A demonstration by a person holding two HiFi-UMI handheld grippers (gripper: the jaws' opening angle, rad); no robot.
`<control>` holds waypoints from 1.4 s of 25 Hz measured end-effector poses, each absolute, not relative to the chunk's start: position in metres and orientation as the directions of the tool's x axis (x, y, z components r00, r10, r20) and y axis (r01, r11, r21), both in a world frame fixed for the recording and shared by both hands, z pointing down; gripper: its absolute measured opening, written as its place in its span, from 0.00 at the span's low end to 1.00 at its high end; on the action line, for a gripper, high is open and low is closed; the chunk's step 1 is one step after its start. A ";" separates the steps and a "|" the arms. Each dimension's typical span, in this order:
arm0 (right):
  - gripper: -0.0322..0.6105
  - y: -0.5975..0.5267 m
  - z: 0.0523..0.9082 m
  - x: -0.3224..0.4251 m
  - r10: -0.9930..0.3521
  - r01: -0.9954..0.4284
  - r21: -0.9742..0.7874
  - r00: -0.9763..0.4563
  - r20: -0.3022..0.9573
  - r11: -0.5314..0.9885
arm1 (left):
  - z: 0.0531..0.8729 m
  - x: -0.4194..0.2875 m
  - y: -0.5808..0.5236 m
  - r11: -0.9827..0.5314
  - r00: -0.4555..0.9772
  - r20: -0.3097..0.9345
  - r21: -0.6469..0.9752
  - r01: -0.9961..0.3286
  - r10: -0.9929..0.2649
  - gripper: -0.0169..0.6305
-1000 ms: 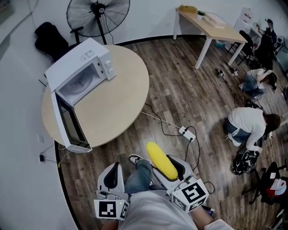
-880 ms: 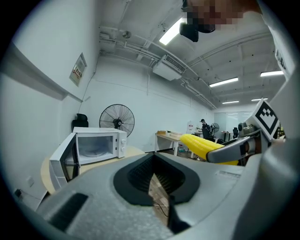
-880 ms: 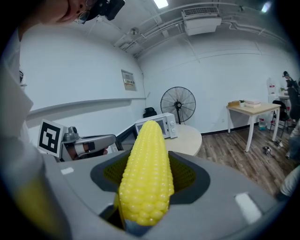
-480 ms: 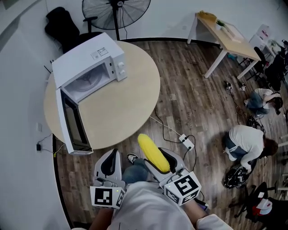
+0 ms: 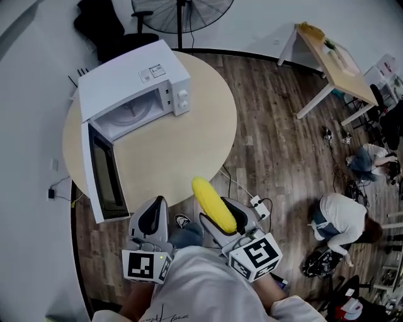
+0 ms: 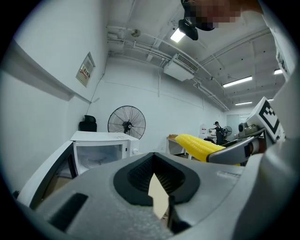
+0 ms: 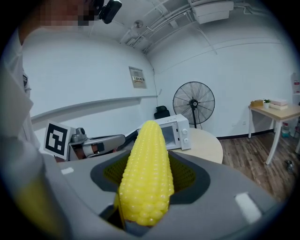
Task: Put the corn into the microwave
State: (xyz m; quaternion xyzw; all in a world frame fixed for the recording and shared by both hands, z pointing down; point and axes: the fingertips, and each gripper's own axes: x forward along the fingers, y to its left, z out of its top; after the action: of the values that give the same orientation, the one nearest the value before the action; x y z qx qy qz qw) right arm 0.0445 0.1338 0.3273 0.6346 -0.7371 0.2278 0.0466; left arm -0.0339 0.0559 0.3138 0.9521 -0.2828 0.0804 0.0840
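The round table [image 5: 164,151] sat left of centre, and the microwave [image 5: 126,82] stood on its far-left part, door [image 5: 104,173] swung out along the table's left edge toward the near side. Behind the table, by the wall, stood the fan [image 5: 182,9]. Well off to the right at the back was a desk [image 5: 334,63]. On the floor just right of the table's near edge lay a power strip [image 5: 257,202], and further right a person [image 5: 343,217] crouched. At the near edge, the left gripper [image 5: 151,217] sat beside the right gripper [image 5: 225,217], with the corn [image 5: 213,204] lying between the right one's jaws, tip over the table's rim.
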 end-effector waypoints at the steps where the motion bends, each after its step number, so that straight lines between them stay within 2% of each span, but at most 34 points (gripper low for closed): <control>1: 0.46 0.127 0.327 0.046 -0.912 -0.955 -0.278 -0.201 0.357 0.102 | 0.313 -0.033 0.050 -0.820 0.821 0.200 0.114 -0.561 -0.535 0.02; 13: 0.46 0.063 0.331 0.052 -0.890 -0.932 -0.296 -0.307 0.337 0.210 | 0.308 -0.035 -0.003 -0.765 0.775 0.173 0.135 -0.630 -0.608 0.02; 18: 0.46 0.044 0.336 0.052 -0.882 -0.924 -0.311 -0.327 0.341 0.222 | 0.300 -0.036 -0.012 -0.762 0.783 0.162 0.179 -0.622 -0.601 0.02; 31: 0.46 -0.026 0.334 0.065 -0.856 -0.910 -0.290 -0.388 0.342 0.296 | 0.303 -0.034 -0.069 -0.700 0.716 0.175 0.153 -0.697 -0.675 0.02; 35: 0.46 -0.044 0.337 0.066 -0.842 -0.902 -0.289 -0.410 0.350 0.320 | 0.295 -0.029 -0.080 -0.690 0.690 0.167 0.071 -0.721 -0.704 0.02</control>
State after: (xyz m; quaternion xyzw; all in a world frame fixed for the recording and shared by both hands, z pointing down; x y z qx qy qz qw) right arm 0.0664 -0.0444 0.3372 0.5387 -0.8096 0.2232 0.0676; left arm -0.0294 -0.0797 0.2954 0.9170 -0.3884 0.0633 0.0656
